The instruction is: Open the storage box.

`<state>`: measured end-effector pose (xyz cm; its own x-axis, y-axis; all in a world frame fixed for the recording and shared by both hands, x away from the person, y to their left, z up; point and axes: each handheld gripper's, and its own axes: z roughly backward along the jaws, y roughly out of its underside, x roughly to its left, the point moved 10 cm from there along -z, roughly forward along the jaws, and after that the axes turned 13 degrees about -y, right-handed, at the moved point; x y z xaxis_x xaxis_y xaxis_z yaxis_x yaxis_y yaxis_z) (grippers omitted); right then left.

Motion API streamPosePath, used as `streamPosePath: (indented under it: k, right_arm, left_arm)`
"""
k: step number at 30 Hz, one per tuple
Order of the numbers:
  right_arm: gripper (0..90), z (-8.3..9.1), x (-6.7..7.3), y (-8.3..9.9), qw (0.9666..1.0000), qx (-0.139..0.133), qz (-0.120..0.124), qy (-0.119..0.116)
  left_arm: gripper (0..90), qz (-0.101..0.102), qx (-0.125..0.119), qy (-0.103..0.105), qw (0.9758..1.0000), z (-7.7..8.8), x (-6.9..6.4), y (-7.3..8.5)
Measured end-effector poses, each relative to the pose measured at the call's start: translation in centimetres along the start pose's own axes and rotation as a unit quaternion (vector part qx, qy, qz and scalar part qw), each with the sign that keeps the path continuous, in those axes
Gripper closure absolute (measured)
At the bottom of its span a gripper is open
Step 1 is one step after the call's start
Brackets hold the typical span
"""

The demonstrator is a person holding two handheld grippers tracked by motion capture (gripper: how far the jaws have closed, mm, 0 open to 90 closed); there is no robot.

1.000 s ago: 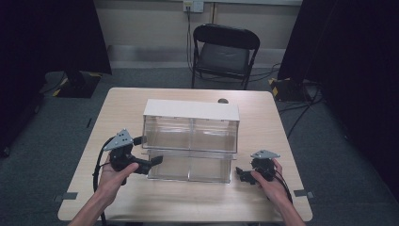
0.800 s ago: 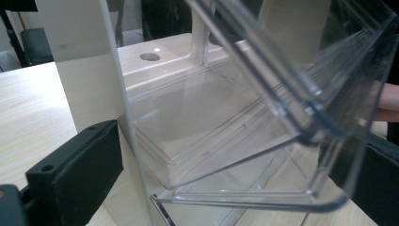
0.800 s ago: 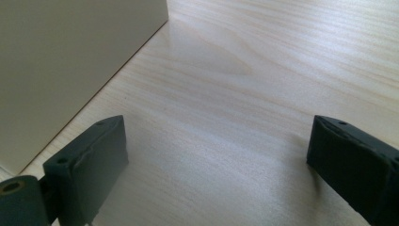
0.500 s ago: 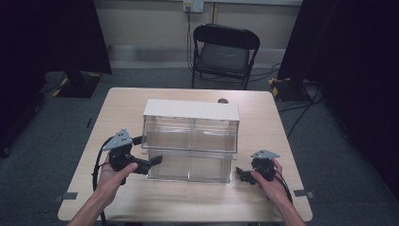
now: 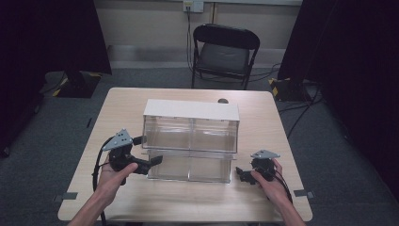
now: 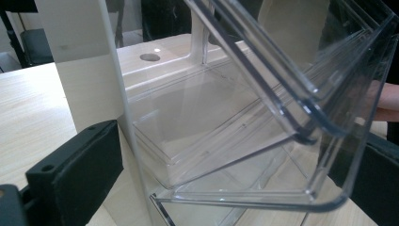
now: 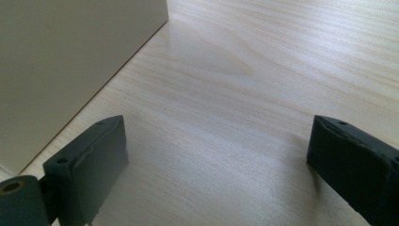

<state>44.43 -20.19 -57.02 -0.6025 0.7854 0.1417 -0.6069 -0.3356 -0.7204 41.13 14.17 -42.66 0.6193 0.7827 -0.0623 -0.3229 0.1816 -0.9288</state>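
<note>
- So: left tool (image 5: 153, 162) sat apart around the lower drawer (image 5: 190, 167) front, drawer partly out.
- Right tool (image 5: 242, 174) gaped over the desk (image 5: 263, 117); nothing gripped yet.

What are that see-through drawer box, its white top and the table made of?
The drawer box looks like clear, glossy plastic: you see straight through it, and its edges catch bright highlights in the left gripper view. Its white top is opaque and matt, perhaps painted board or plastic; I cannot tell which. The table shows pale wood grain with a smooth satin finish, probably laminate or veneer.
</note>
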Motion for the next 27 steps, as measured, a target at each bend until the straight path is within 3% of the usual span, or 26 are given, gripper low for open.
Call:
streamPosePath:
  k: [27]
  right_arm:
    - [5.1, 0.00, 0.01, 0.01, 1.0000, 0.000, -0.001, 0.000]
  left_arm:
    - [0.0, -0.007, 0.002, 0.001, 1.0000, 0.06, 0.04, -0.14]
